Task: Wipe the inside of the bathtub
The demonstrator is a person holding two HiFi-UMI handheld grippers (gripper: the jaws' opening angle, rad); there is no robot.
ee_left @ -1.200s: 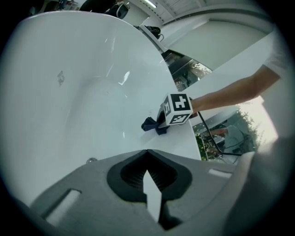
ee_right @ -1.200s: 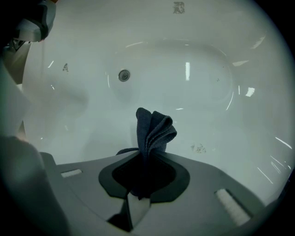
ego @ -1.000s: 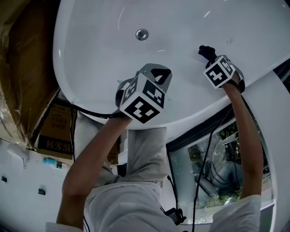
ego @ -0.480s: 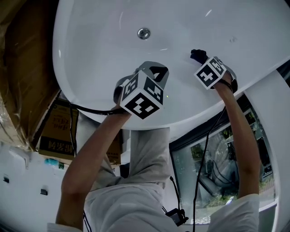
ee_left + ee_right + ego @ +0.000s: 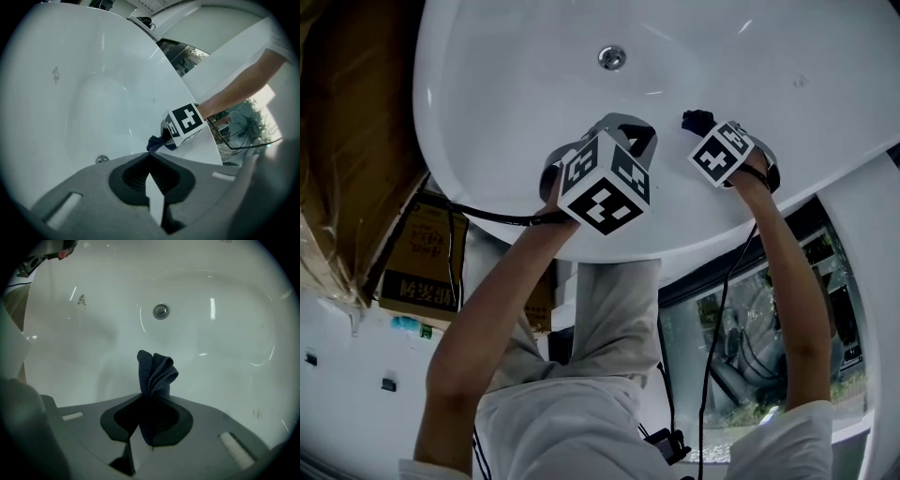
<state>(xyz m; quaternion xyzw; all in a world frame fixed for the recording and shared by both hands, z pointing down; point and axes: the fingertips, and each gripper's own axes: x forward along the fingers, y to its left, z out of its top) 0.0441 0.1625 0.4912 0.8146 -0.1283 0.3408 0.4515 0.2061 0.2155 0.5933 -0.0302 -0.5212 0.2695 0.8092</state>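
A white bathtub [image 5: 506,103] fills the upper head view, its metal drain [image 5: 612,57] near the top. My right gripper [image 5: 701,131] is shut on a dark blue cloth [image 5: 695,120], held against the tub's inner wall below the drain. In the right gripper view the folded cloth [image 5: 155,373] sticks up from the jaws, with the drain [image 5: 161,311] beyond it. My left gripper [image 5: 623,141] hovers over the tub's inside, jaws together with nothing between them. The left gripper view shows the right gripper's cube [image 5: 185,123] and cloth [image 5: 157,143] just ahead.
Brown cardboard and a box [image 5: 417,267] lie left of the tub. A glass panel [image 5: 750,319] sits below the tub's rim on the right. A black cable [image 5: 487,216] runs from the left gripper. The person's arms and trouser legs fill the lower view.
The right gripper with the cloth has slid left across the tub wall, closer to the left gripper. The left gripper has shifted slightly right and up.
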